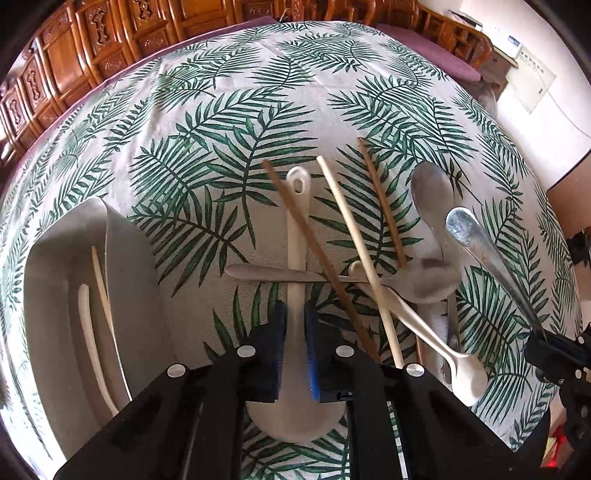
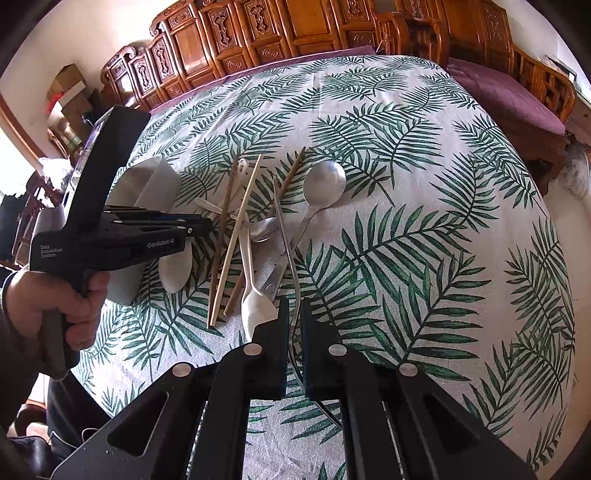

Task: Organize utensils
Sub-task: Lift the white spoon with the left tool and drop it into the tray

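A heap of utensils lies on the palm-leaf tablecloth (image 1: 229,122): brown chopsticks (image 1: 314,251), a pale chopstick (image 1: 354,243), metal spoons (image 1: 432,192) and a white plastic spoon (image 1: 436,339). My left gripper (image 1: 295,354) is shut on the handle of a white ladle (image 1: 297,229), whose bowl lies under the fingers. My right gripper (image 2: 294,332) is shut on a metal utensil (image 2: 282,218), held raised above the heap; it also shows in the left wrist view (image 1: 491,251). The left gripper appears in the right wrist view (image 2: 201,225).
A grey organizer tray (image 1: 55,295) stands left of the heap, with a pale chopstick and a white utensil inside. Carved wooden cabinets (image 2: 258,33) line the far side. A purple-cushioned bench (image 2: 509,96) sits at the right.
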`<state>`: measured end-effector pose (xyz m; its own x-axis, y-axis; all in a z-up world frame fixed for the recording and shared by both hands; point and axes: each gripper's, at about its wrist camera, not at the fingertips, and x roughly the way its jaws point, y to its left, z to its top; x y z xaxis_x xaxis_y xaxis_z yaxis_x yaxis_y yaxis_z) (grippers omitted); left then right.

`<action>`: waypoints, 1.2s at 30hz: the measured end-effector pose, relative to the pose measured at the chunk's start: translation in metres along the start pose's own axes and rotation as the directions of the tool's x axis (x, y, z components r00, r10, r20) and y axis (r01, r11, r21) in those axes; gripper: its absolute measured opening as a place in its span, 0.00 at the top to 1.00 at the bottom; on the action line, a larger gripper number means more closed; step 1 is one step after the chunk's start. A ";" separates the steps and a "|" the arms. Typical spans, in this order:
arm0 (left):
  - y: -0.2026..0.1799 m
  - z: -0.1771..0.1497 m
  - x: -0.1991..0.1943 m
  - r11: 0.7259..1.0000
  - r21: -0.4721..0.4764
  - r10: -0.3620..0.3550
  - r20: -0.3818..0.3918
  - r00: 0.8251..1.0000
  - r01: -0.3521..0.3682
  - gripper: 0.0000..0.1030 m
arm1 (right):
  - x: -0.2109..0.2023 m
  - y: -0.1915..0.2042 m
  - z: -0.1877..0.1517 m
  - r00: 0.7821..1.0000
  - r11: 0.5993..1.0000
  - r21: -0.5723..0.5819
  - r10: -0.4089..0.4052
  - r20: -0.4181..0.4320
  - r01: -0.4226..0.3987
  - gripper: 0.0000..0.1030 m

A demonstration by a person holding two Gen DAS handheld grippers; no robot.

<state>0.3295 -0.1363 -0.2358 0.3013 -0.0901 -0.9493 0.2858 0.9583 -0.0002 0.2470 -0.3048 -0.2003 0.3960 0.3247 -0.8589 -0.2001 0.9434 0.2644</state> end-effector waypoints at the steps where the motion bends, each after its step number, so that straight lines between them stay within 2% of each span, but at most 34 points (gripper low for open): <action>1: 0.002 0.000 0.000 1.000 -0.001 0.010 0.002 1.000 -0.010 0.92 | -0.001 0.001 0.000 1.000 1.000 0.000 0.001 0.001 -0.001 0.93; 9: 0.019 0.009 -0.028 0.999 -0.021 0.043 0.089 0.995 -0.042 0.92 | -0.005 0.006 -0.002 1.000 1.000 -0.005 0.001 0.006 -0.001 0.93; 12: 0.021 0.019 -0.054 0.999 -0.017 0.050 0.157 0.986 -0.048 0.92 | -0.006 0.008 -0.002 1.000 1.000 -0.004 0.004 0.010 -0.004 0.93; 22: 0.027 0.040 -0.115 0.999 -0.011 0.050 0.279 0.959 -0.049 0.92 | -0.014 0.016 0.004 1.000 1.000 -0.007 0.002 0.029 -0.002 0.93; 28: 0.035 0.030 -0.136 0.999 -0.011 0.033 0.306 0.951 -0.031 0.92 | -0.021 0.023 0.012 0.999 1.000 -0.015 -0.004 0.047 0.005 0.93; 36: 0.055 0.003 -0.146 1.000 -0.021 0.009 0.307 0.952 -0.003 0.92 | -0.026 0.041 0.021 0.998 1.000 -0.029 -0.008 0.058 0.010 0.93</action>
<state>0.3035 -0.0716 -0.0965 0.5684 -0.1599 -0.8071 0.2657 0.9641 -0.0039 0.2473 -0.2736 -0.1578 0.4494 0.3202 -0.8340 -0.2221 0.9443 0.2429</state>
